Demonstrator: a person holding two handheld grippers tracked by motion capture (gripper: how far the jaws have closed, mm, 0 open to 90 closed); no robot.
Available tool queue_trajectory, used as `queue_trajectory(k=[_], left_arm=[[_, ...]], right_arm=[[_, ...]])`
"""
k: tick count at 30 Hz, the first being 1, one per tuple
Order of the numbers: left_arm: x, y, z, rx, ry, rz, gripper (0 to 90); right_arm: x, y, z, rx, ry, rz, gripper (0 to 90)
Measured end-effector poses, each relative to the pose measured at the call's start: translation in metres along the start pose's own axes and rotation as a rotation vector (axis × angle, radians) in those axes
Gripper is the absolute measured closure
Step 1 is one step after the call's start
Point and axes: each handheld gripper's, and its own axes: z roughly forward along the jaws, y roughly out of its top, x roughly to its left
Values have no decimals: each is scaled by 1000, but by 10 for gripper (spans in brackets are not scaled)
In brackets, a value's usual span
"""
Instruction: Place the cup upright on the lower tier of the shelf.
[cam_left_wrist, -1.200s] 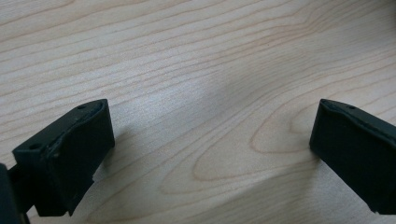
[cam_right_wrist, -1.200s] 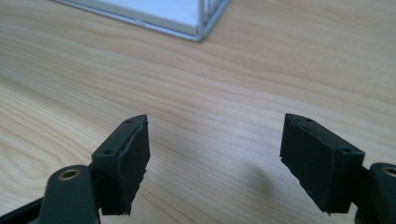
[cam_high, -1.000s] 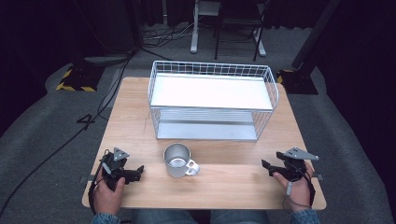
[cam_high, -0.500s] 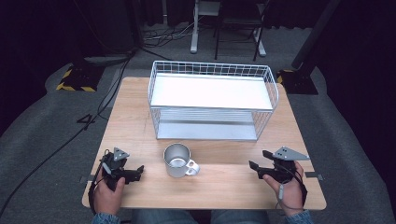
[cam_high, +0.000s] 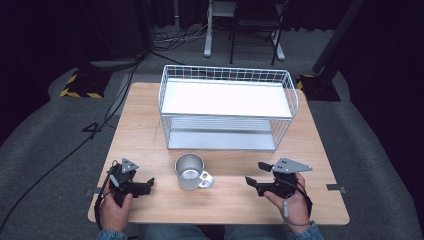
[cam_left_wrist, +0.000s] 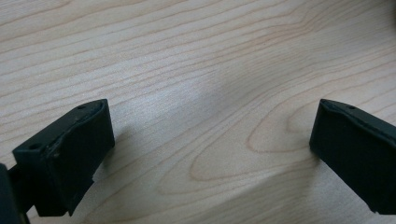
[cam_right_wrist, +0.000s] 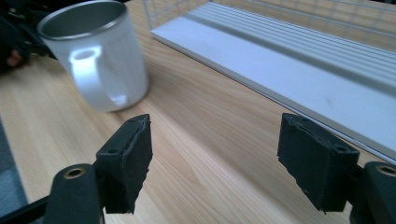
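Note:
A metal mug (cam_high: 189, 171) stands upright on the wooden table (cam_high: 145, 125), its handle turned to the right. My right gripper (cam_high: 256, 174) is held a short way to the right of the mug, pointing left at it, jaws open and empty. In the right gripper view the mug (cam_right_wrist: 95, 51) is at the upper left, beyond the open right gripper (cam_right_wrist: 215, 140) and apart from it. My left gripper (cam_high: 149, 184) rests near the front left of the table, pointing right. In its own view the left gripper (cam_left_wrist: 210, 140) is open over bare wood.
A white two-tier wire rack (cam_high: 227, 107) stands behind the mug across the middle of the table; its lower shelf (cam_right_wrist: 303, 60) lies just beyond my right jaws. The table's front edge runs close under both hands. Cables and stands sit on the dark floor behind.
My right gripper has moved left along the front of the table toward the mug, lifting slightly. The left gripper and the mug have stayed put.

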Motion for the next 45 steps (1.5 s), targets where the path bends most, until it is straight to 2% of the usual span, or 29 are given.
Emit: queue_trajectory(k=[7, 12, 16, 19, 23, 27, 33, 37, 40, 45], left_arm=[[0, 0, 0, 0, 0, 0, 2], [0, 0, 0, 0, -1, 1, 2], [0, 0, 0, 1, -1, 1, 2], [0, 0, 0, 1, -1, 1, 2], [0, 0, 0, 1, -1, 1, 2], [0, 0, 0, 1, 0, 1, 2], [0, 0, 0, 1, 1, 5, 2], [-1, 0, 0, -1, -9, 11, 2], [-1, 0, 0, -1, -9, 13, 2], [-1, 0, 0, -1, -12, 17, 2]], right_arm=[[17, 13, 18, 9, 63, -28, 262], [25, 18, 28, 27, 85, -37, 258], [29, 21, 34, 40, 96, -42, 257], [35, 24, 40, 69, 122, -37, 257], [39, 25, 46, 75, 141, -44, 257], [46, 28, 59, 85, 191, -38, 256], [54, 28, 72, 109, 224, -51, 265], [60, 29, 80, 123, 248, -85, 352], [64, 29, 85, 132, 241, -112, 428], [66, 29, 93, 143, 225, -145, 488]])
